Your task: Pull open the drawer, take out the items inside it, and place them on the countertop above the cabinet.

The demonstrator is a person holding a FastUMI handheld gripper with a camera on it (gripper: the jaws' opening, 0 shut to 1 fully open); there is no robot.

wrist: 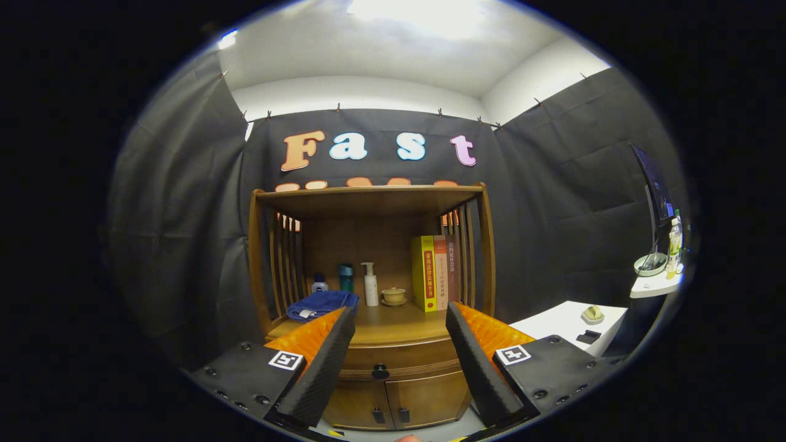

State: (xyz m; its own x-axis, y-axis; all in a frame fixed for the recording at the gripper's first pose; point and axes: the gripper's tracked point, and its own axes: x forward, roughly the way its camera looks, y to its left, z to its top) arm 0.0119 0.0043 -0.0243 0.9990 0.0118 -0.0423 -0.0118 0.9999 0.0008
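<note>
A wooden cabinet (374, 331) stands ahead against the booth wall. Its drawer (399, 359) is closed, with a dark round knob (380, 371) on the front. The knob sits between and beyond my fingers. My gripper (399, 319) is open, nothing between its fingers, some way back from the drawer. The countertop (399, 322) above the drawer lies under an open shelf frame. The drawer's contents are hidden.
On the countertop lie a folded blue cloth (322, 304), small bottles (345, 277), a white pump bottle (371, 284), a small lidded cup (393, 296) and upright books (435, 272). Two lower doors (396, 402) sit below the drawer. A white table (571, 325) stands at the right.
</note>
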